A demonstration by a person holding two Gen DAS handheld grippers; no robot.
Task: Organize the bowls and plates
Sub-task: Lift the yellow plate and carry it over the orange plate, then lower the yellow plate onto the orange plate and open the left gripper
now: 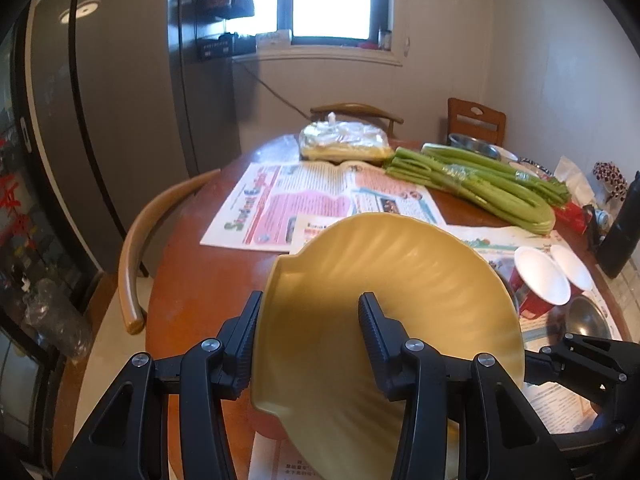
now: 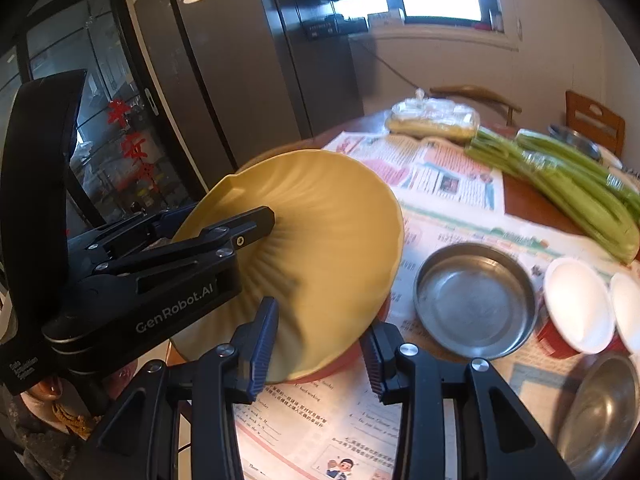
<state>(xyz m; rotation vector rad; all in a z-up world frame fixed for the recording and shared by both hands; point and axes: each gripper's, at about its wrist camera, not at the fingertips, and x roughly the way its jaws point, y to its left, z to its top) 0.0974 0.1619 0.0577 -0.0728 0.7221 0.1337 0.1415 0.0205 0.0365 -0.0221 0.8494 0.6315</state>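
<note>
The ribbed yellow shell-shaped plate [image 2: 320, 236] hangs tilted at centre frame above the newspaper-covered tabletop [image 2: 460, 216], so it could slip and strike the shallow round steel dish [image 2: 474, 300] lower right. The left gripper [image 1: 310, 324] is clamped over the plate's rim, one finger inside, one outside. The right gripper [image 2: 322, 340] stands apart, holding nothing, just beneath the plate's lower edge.

Tilted ribbed yellow plate [image 1: 384, 280], rim clamped

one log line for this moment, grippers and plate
left gripper: shut on yellow plate, tilted above table | right gripper: open, empty | steel dish: on newspaper
</note>
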